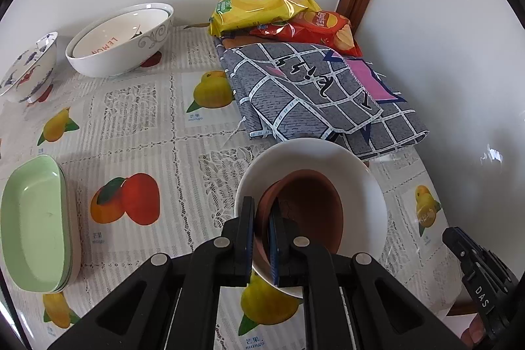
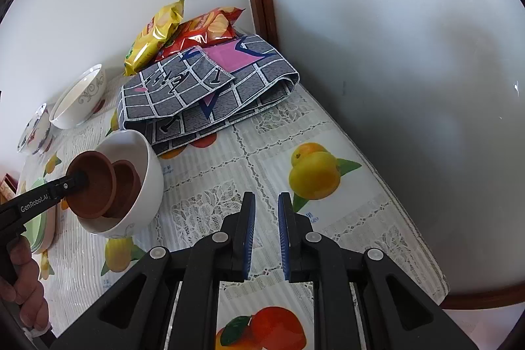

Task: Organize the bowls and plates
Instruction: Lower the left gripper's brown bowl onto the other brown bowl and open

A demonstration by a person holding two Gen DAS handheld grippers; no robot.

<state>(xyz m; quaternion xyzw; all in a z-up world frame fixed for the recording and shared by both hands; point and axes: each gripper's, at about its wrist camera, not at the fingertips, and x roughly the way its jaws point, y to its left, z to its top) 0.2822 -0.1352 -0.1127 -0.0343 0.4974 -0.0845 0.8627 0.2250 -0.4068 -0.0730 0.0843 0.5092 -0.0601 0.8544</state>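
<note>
My left gripper [image 1: 261,202] is shut on the rim of a brown clay bowl [image 1: 305,209], one finger inside it and one outside. The right wrist view shows this brown bowl [image 2: 95,186] tilted on its side at the left gripper [image 2: 78,177], leaning into a second brown bowl [image 2: 126,182]. That one sits inside a white bowl [image 2: 147,166] on the tablecloth. The white bowl's rim [image 1: 361,179] rings the brown one. My right gripper [image 2: 266,195] hovers over the cloth to the right of the white bowl, a narrow gap between its pads and nothing in it.
A stack of green oval dishes [image 1: 32,218] lies at the left. At the back left stand a large white bowl [image 1: 121,48] with another nested inside and a blue-and-red patterned bowl [image 1: 29,68]. A folded grey cloth [image 1: 311,94] and chip bags [image 1: 262,5] fill the corner.
</note>
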